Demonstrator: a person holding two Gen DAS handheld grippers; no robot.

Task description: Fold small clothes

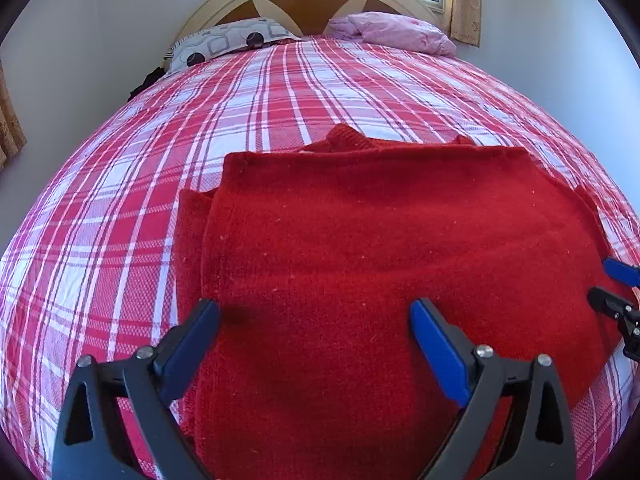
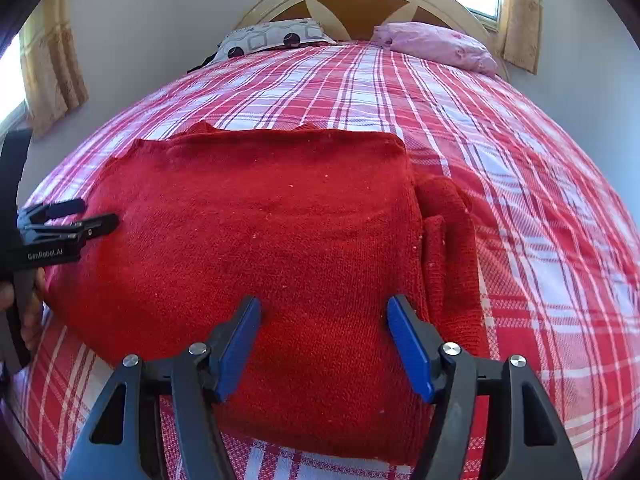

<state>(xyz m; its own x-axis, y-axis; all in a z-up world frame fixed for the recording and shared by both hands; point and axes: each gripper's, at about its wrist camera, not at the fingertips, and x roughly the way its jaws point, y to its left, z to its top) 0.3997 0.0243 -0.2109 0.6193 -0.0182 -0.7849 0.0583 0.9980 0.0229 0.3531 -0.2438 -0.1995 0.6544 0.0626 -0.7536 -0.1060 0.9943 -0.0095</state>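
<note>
red sweater (image 1: 360, 248) lies folded flat on the plaid bedspread (image 1: 120, 208), below and ahead of both fingertip pairs. left gripper (image 1: 314, 312) fingers spread wide, nothing between the pads. right gripper (image 2: 324, 310) fingers apart, gripping nothing, over the sweater's near right part, sleeve fold just right of them

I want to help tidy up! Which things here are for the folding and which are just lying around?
For the folding:
red sweater
left tongs, open
right tongs, open

Just lying around:
patterned pillow
pink pillow
plaid bedspread
curtains
</note>
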